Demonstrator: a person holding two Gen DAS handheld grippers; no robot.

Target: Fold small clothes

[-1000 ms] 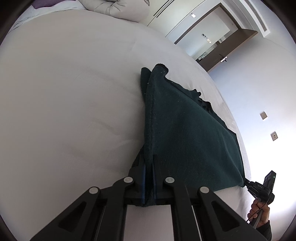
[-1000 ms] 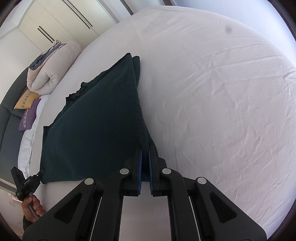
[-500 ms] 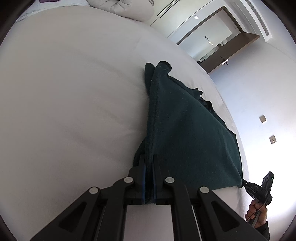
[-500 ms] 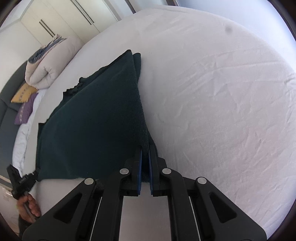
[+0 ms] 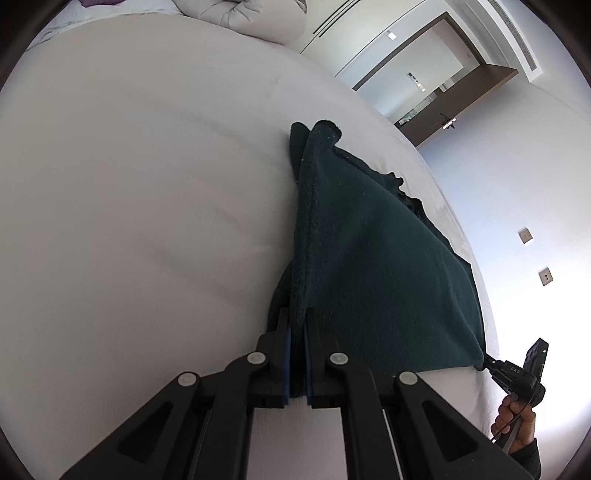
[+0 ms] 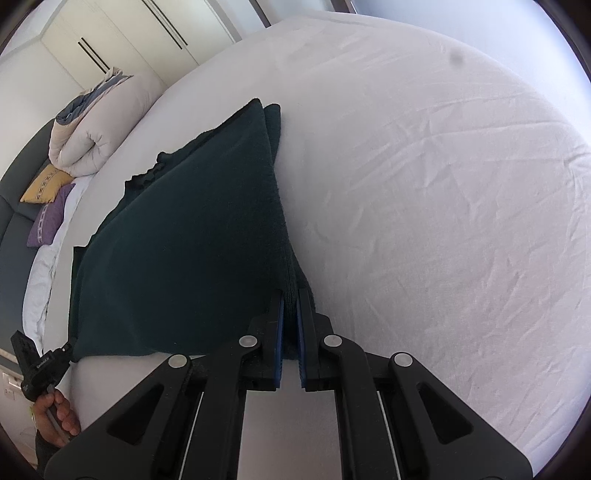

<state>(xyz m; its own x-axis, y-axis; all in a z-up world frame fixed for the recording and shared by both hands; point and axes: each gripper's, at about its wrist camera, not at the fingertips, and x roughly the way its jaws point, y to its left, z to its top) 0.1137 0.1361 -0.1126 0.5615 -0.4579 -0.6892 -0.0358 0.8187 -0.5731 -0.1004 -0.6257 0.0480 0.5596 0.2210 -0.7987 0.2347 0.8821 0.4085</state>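
A dark green cloth [image 5: 369, 258] hangs stretched between my two grippers over the white bed. Its far edge rests folded on the sheet [image 5: 129, 184]. My left gripper [image 5: 297, 314] is shut on one near corner, with the fabric pinched between its blue pads. My right gripper [image 6: 290, 295] is shut on the other near corner of the cloth [image 6: 184, 240]. Each wrist view shows the other gripper at the cloth's opposite corner: the right gripper [image 5: 513, 373] in a hand [image 5: 517, 424], the left gripper [image 6: 40, 365] in a hand [image 6: 55, 413].
A rolled beige duvet [image 6: 99, 122] lies at the head of the bed, beside a yellow pillow [image 6: 46, 182] and a purple pillow [image 6: 48, 221]. White wardrobe doors [image 6: 129, 33] stand behind. A doorway [image 5: 436, 74] opens past the bed. Wrinkled white sheet [image 6: 424, 184] spreads to the right.
The left gripper has drifted slightly outward, away from the right one, so the cloth's near edge is drawn a little longer. Both grips hold as before.
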